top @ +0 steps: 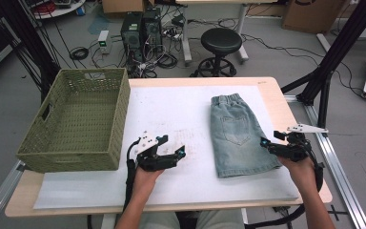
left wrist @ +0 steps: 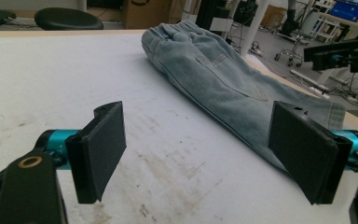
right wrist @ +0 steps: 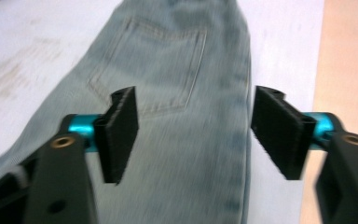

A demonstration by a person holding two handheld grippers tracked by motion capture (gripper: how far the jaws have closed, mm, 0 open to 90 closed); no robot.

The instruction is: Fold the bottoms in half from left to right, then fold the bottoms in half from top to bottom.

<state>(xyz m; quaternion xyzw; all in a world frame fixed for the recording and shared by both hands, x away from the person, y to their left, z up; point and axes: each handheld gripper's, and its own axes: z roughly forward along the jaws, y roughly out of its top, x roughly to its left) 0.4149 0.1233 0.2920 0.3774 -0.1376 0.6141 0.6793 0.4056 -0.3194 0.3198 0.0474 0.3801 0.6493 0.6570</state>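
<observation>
Light-blue denim shorts (top: 236, 133) lie folded flat on the right half of a white mat (top: 171, 102), waistband at the far end. My left gripper (top: 171, 146) is open over bare mat to the left of the shorts; in the left gripper view (left wrist: 196, 112) its pads stand wide apart with nothing between them, and the shorts (left wrist: 214, 74) stretch away ahead and to the right. My right gripper (top: 271, 138) is open at the shorts' right edge, near the hem. The right gripper view (right wrist: 194, 95) has the shorts' back pocket (right wrist: 158, 70) beneath the spread pads, which are not touching the cloth.
A green woven basket (top: 76, 119) with nothing in it stands on the table's left end, close to my left hand. Bare wooden tabletop (top: 286, 109) borders the mat on the right. A black stool (top: 220, 43) and computer towers (top: 140, 28) stand on the floor behind the table.
</observation>
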